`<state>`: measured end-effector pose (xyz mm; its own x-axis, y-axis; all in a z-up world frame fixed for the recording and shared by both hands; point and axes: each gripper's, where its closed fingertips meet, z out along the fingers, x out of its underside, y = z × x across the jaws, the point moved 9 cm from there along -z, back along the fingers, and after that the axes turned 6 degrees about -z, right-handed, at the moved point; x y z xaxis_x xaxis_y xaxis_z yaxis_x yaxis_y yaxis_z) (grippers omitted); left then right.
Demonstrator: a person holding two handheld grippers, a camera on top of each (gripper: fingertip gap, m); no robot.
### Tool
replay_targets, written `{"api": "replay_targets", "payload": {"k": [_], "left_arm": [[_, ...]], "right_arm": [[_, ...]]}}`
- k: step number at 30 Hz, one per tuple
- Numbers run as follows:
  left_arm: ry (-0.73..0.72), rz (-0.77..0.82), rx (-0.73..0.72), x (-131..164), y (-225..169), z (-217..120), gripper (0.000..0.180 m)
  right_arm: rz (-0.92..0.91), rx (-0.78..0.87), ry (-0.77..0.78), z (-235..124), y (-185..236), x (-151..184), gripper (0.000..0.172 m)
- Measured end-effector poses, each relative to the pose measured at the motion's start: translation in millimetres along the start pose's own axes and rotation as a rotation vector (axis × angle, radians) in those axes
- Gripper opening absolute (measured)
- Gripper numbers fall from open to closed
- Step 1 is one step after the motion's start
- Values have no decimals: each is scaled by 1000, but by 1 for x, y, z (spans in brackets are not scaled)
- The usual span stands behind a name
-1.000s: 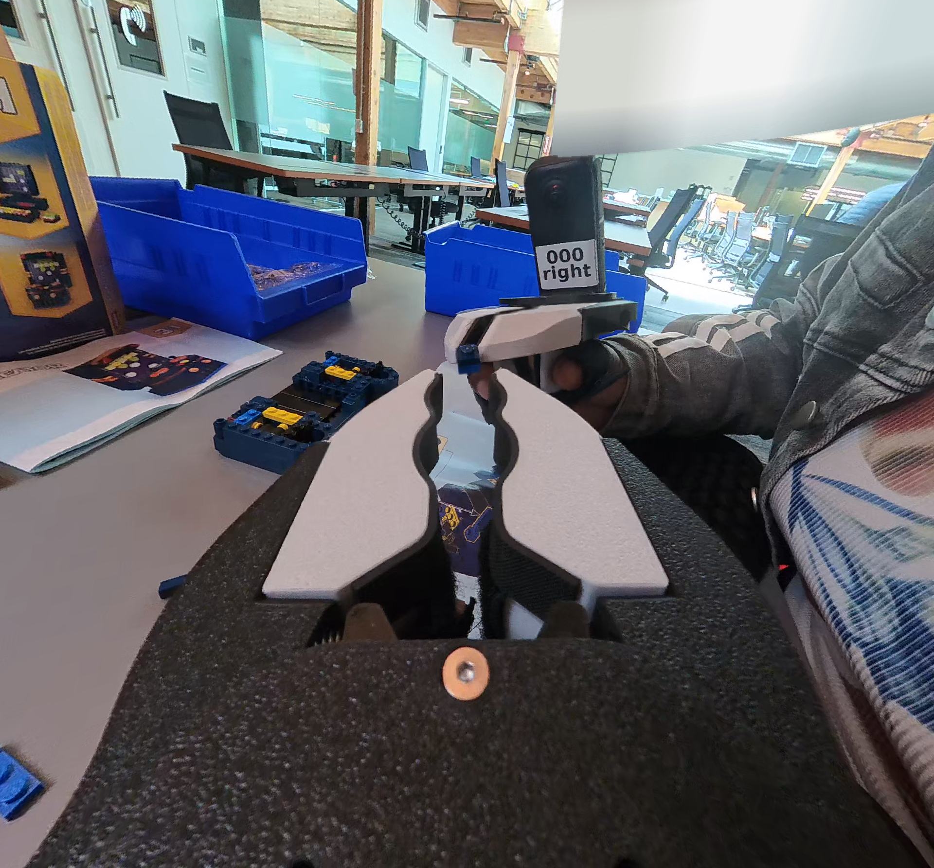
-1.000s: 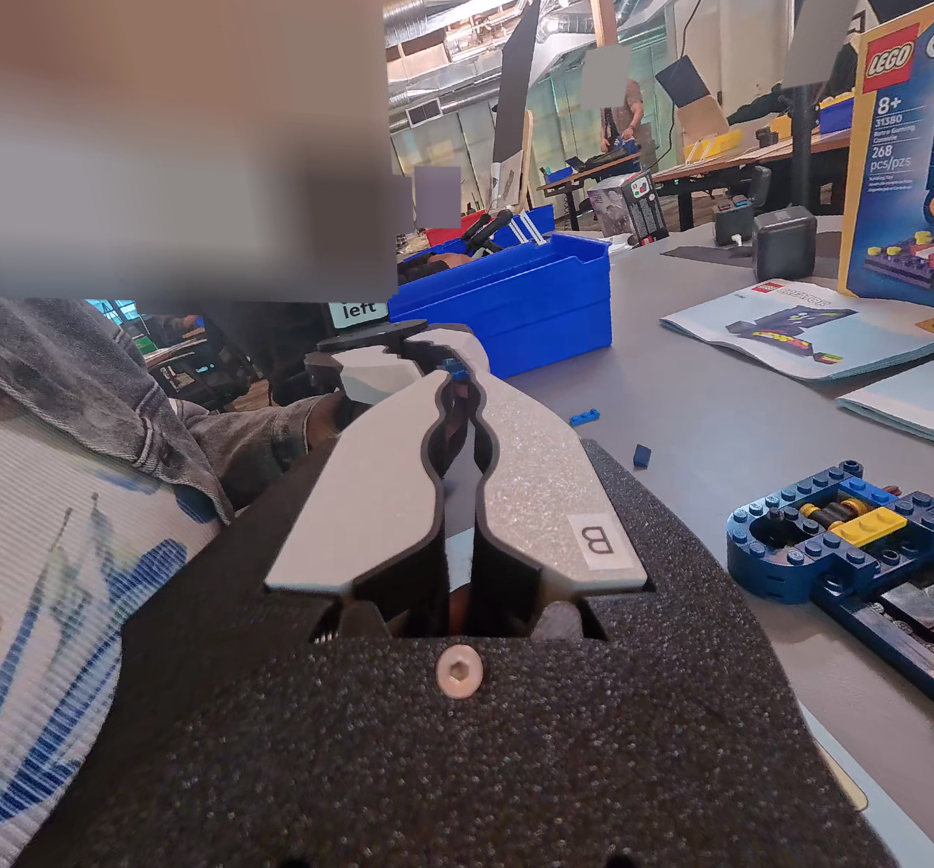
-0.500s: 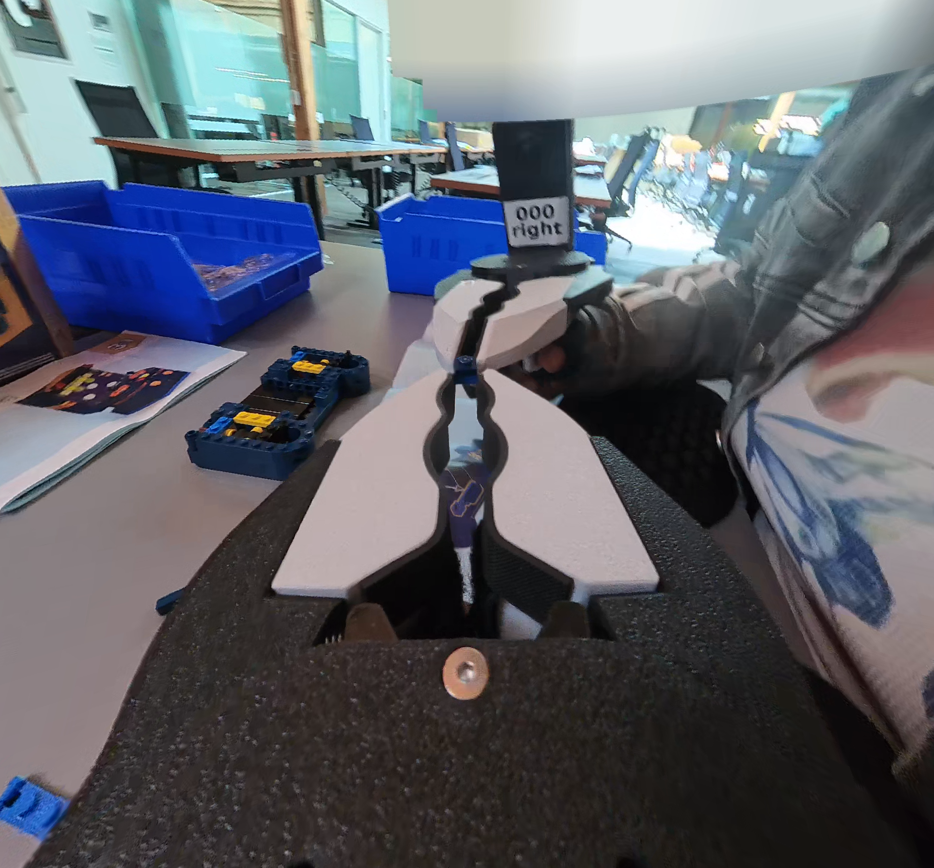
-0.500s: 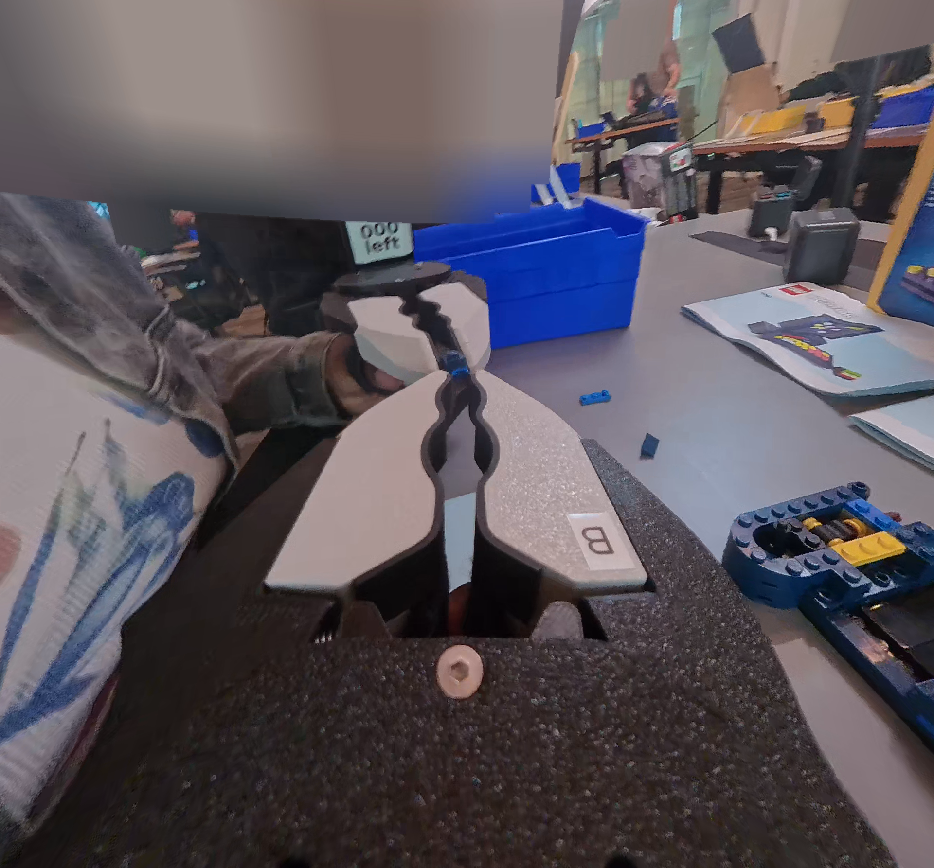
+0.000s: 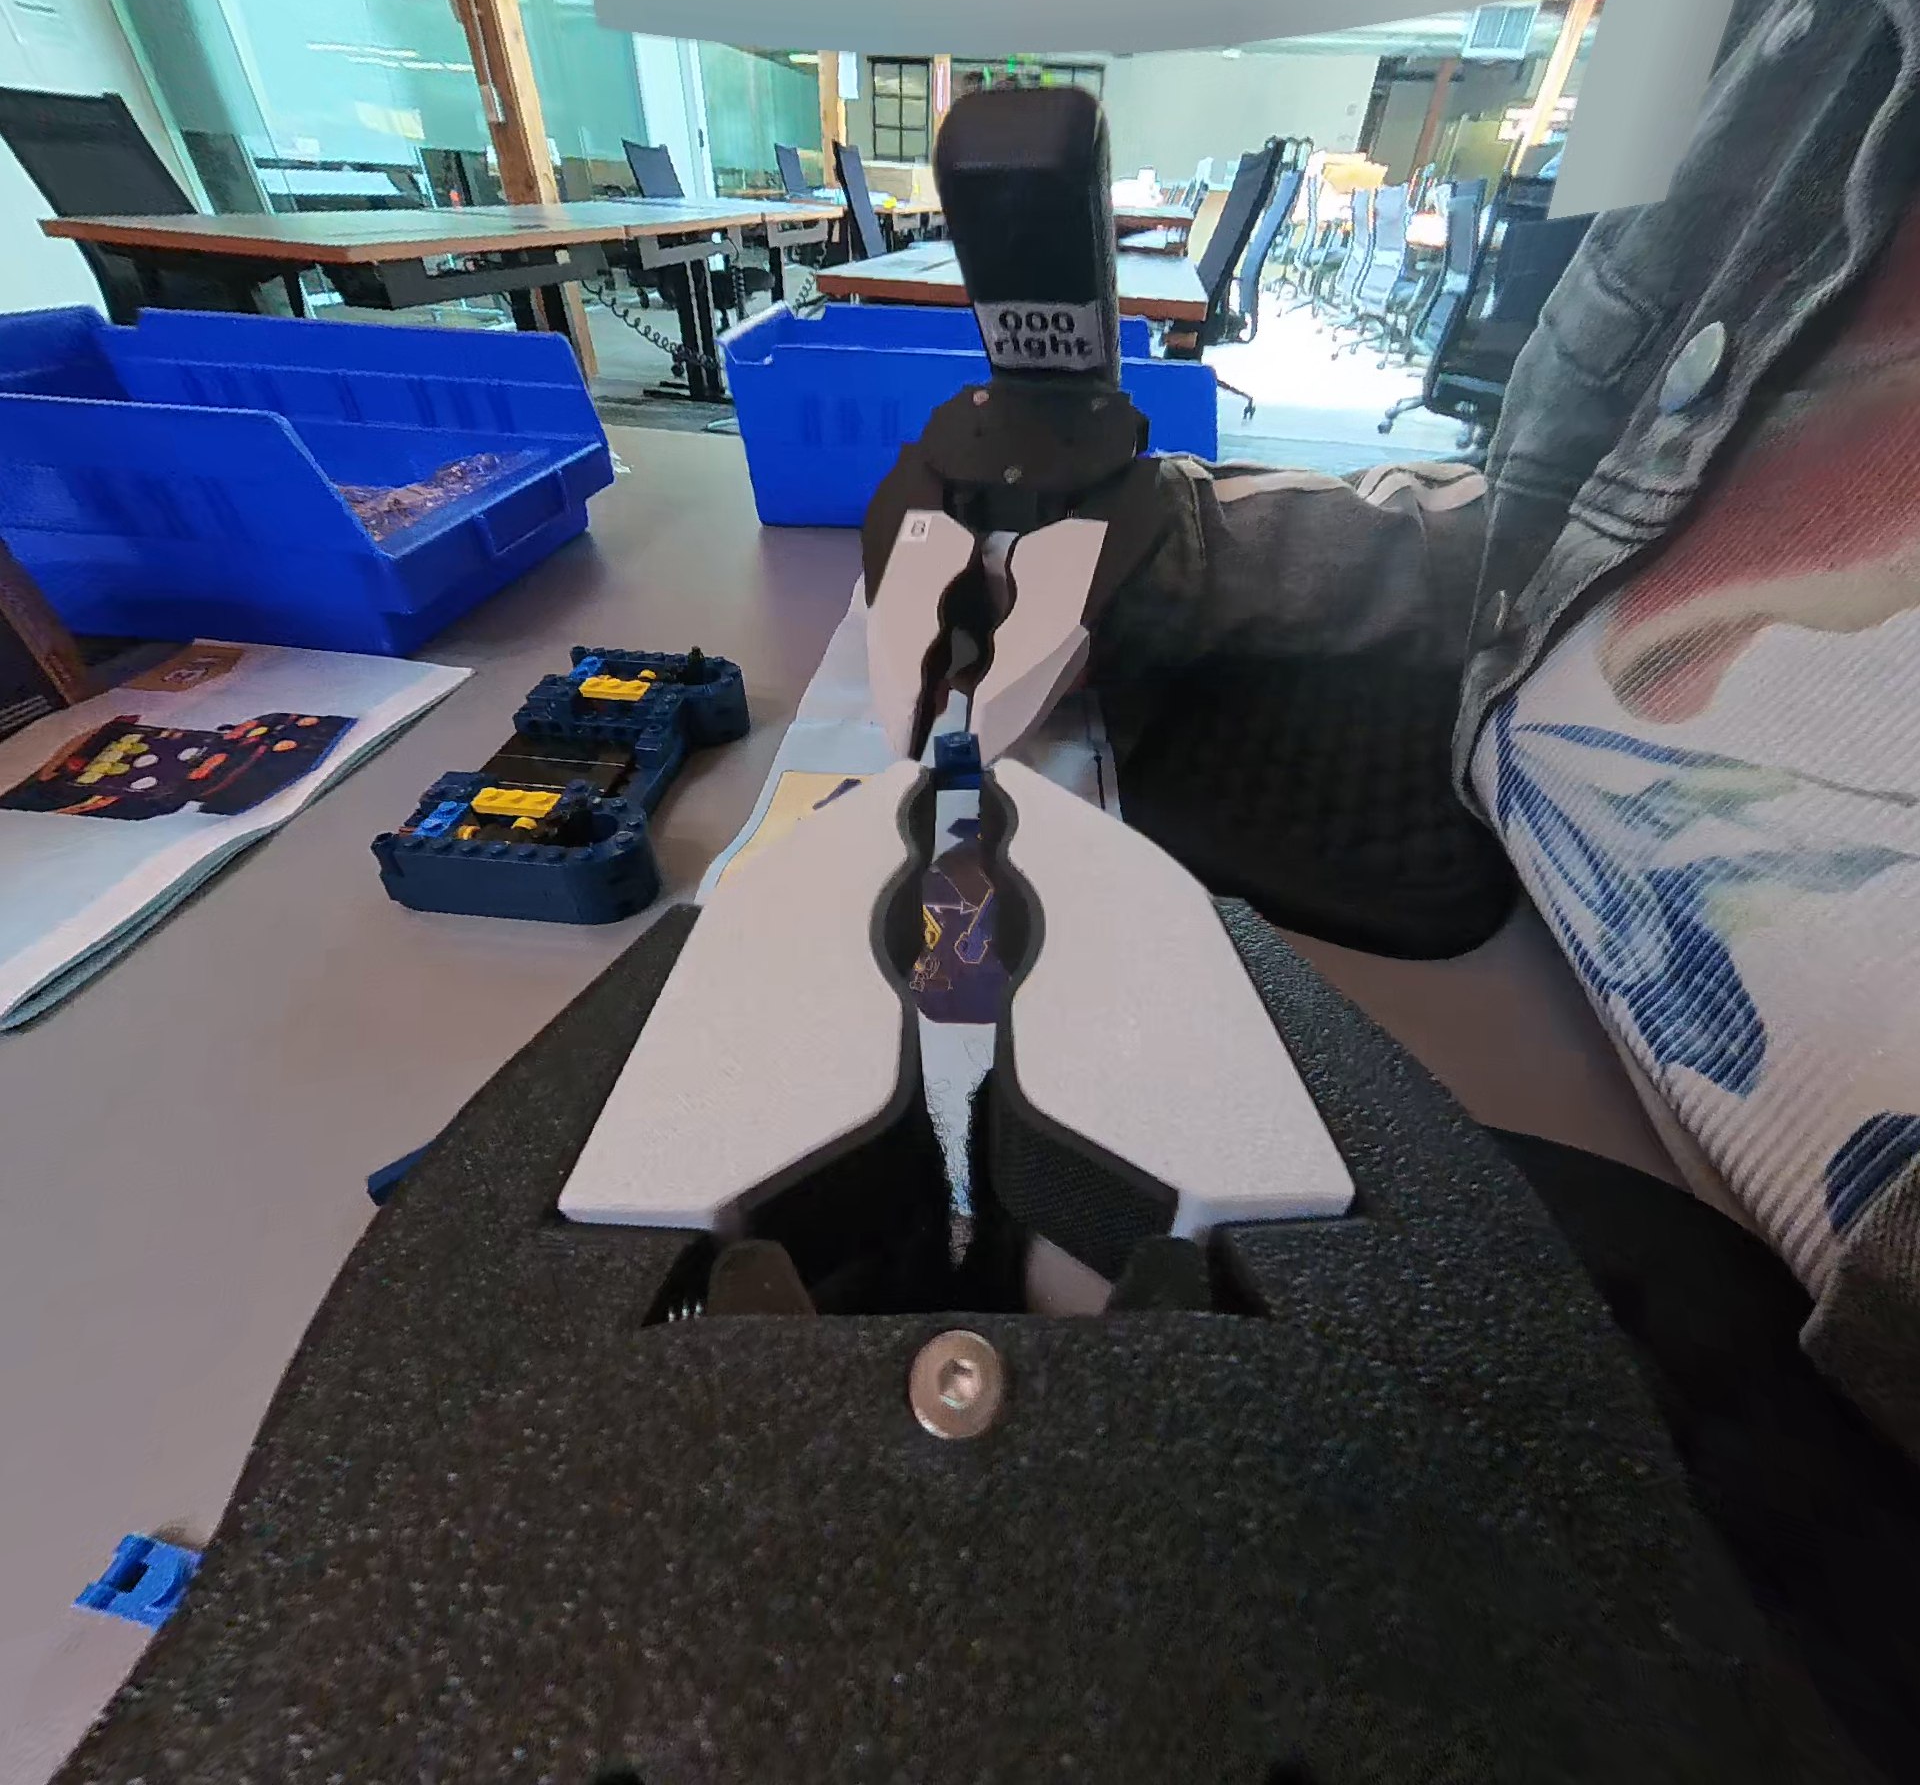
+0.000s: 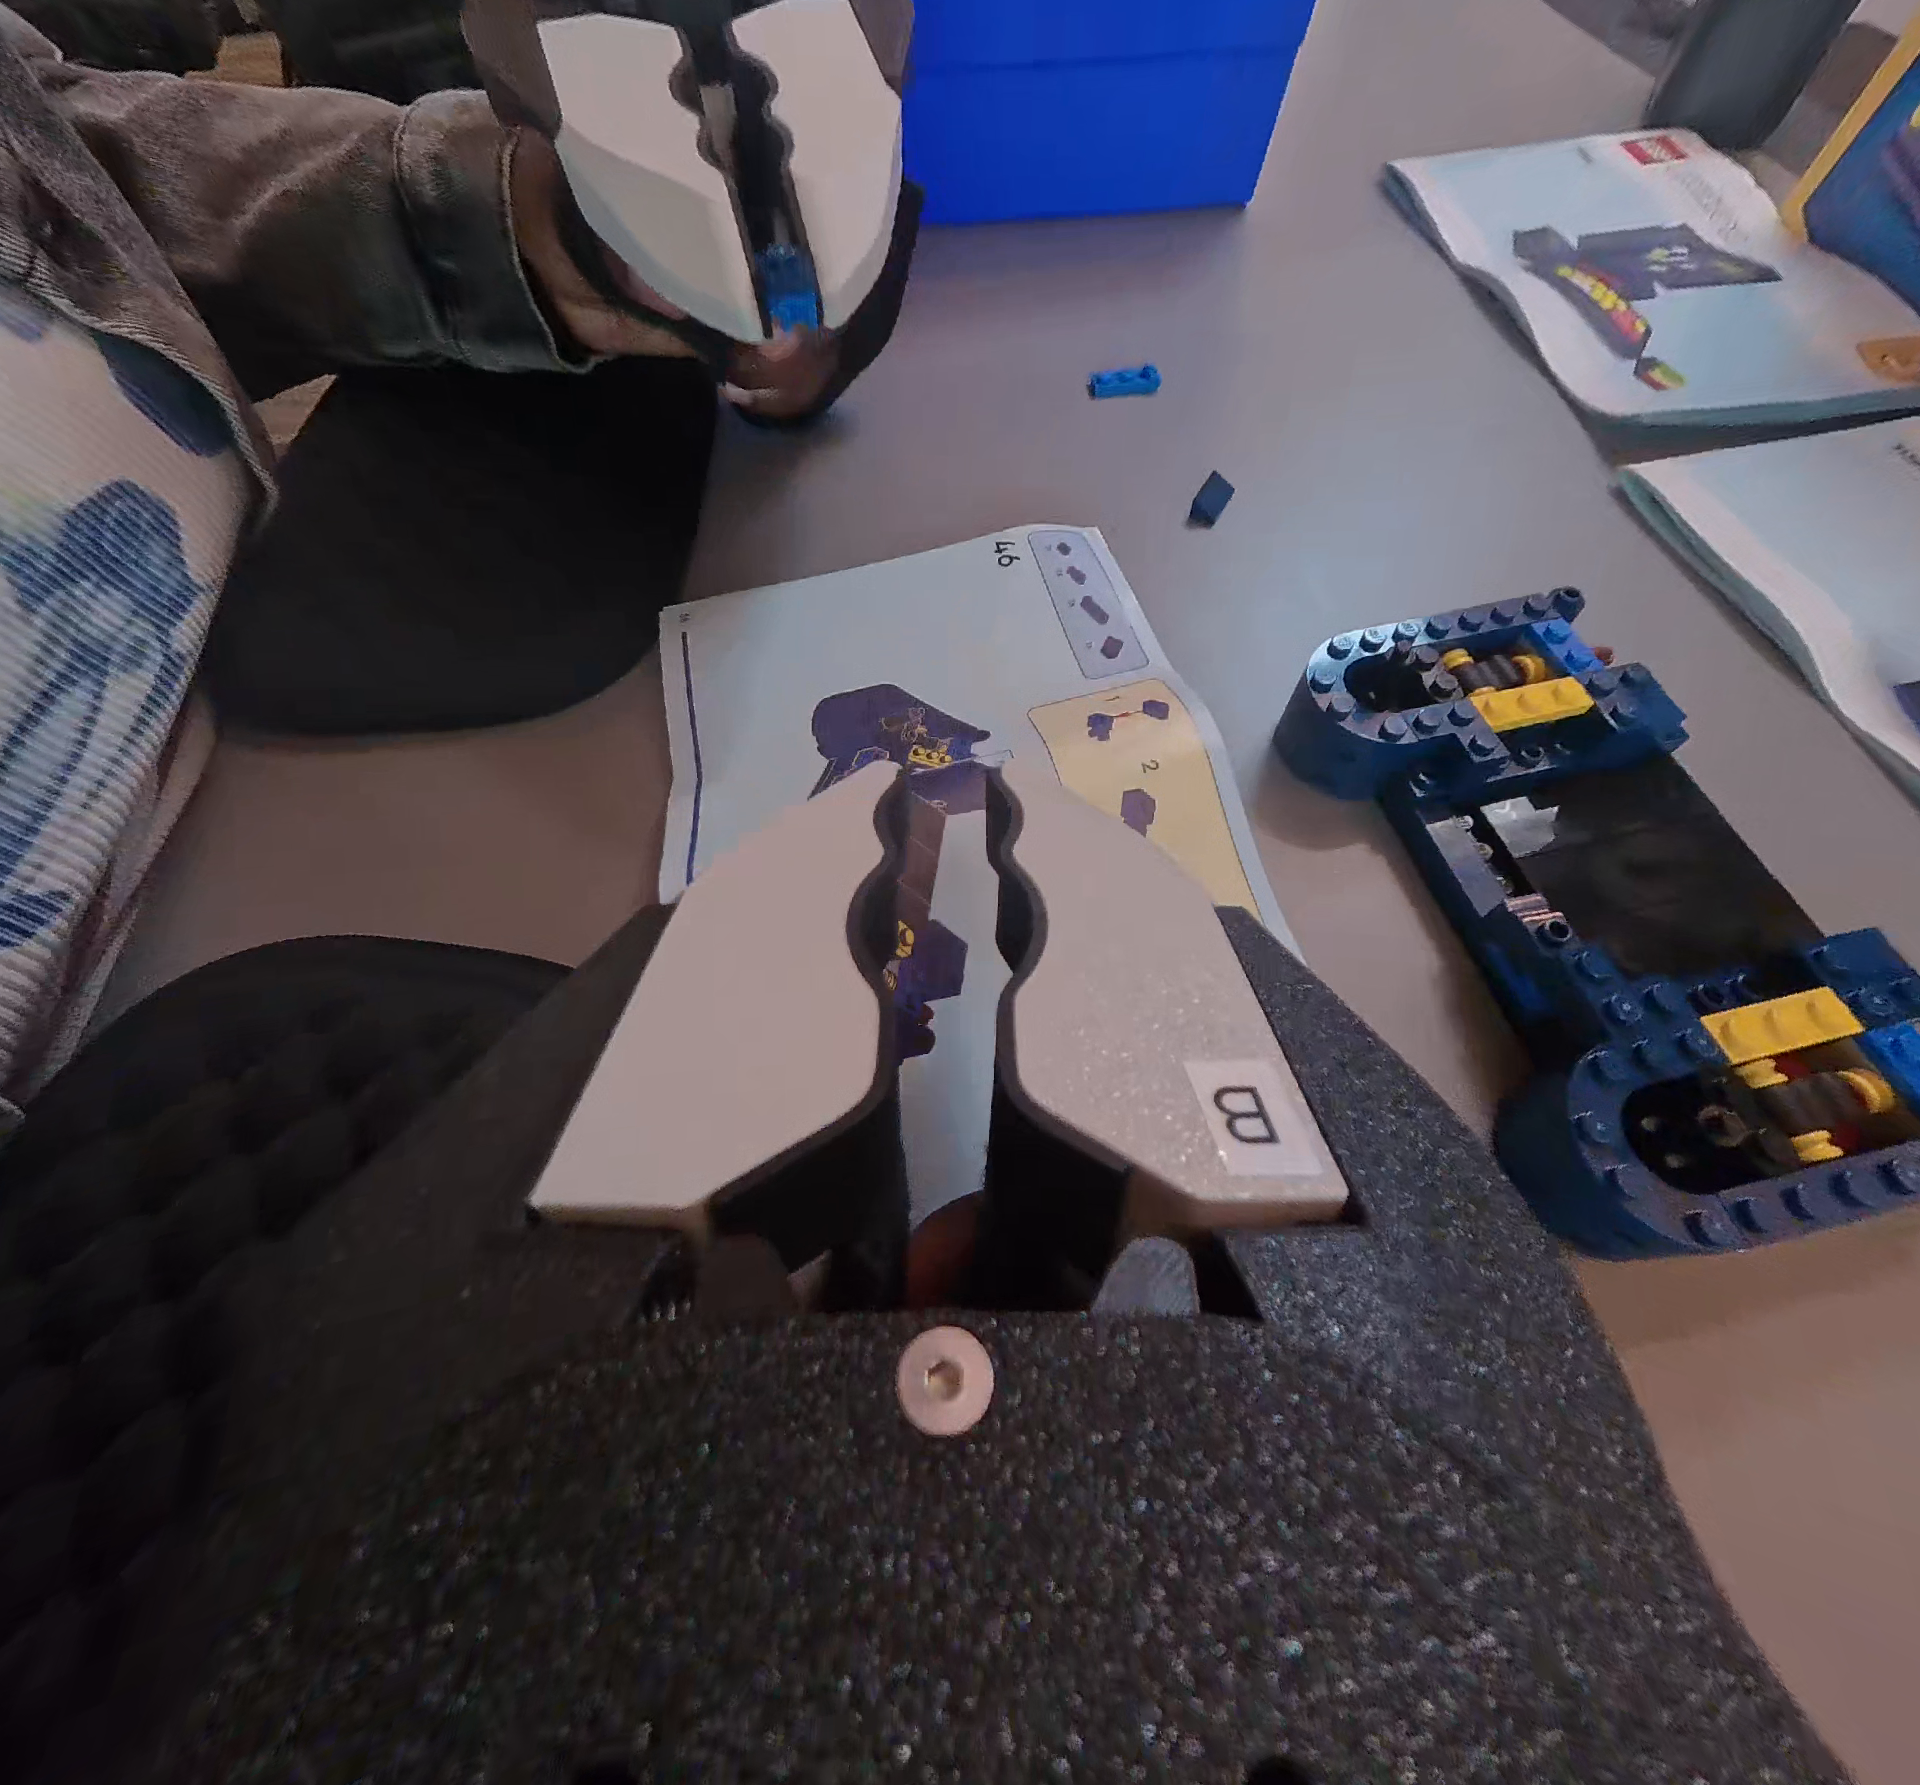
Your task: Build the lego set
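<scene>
In the left wrist view my left gripper [image 5: 958, 777] is shut on a small blue brick [image 5: 958, 756], held above the table. My right gripper [image 5: 961, 696] faces it just beyond, its tips slightly apart and next to the brick's top. In the right wrist view my right gripper [image 6: 943, 785] is open and empty, hovering over a loose instruction page [image 6: 883, 655]. The left gripper [image 6: 774, 322] shows at the upper left with the blue brick [image 6: 787, 293] between its fingers.
A dark blue brick model with yellow parts [image 6: 1558, 852] lies to the right of the page, also in the left wrist view [image 5: 561, 800]. Two loose small pieces [image 6: 1122, 381] [image 6: 1210, 497], booklets [image 6: 1662, 260], blue bins [image 5: 260, 509] [image 6: 1091, 52], and a black cushion [image 6: 457, 540] surround it. The gap from one gripper's tips to the other's is roughly 8 cm.
The right gripper held the blue brick; the left closed on it. The right has now opened, let go and drawn back, tilting down toward the page.
</scene>
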<state>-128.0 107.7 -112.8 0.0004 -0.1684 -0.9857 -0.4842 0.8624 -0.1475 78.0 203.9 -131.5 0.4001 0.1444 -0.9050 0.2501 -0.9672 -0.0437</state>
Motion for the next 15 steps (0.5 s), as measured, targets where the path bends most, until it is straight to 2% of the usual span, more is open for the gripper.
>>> {"api": "replay_targets", "payload": {"k": [4, 9, 12, 15], "left_arm": [[-43, -16, 1, -2, 2, -4, 7], [-79, 41, -10, -8, -3, -8, 7], [-153, 99, -45, -16, -7, -17, 7], [-268, 187, -108, -26, -14, -31, 7]], "right_arm": [[30, 5, -8, -1, -3, 0, 10], [121, 64, -13, 3, -14, -2, 10], [199, 79, -39, 25, -23, -28, 14], [202, 57, -4, 67, -28, -56, 21]]}}
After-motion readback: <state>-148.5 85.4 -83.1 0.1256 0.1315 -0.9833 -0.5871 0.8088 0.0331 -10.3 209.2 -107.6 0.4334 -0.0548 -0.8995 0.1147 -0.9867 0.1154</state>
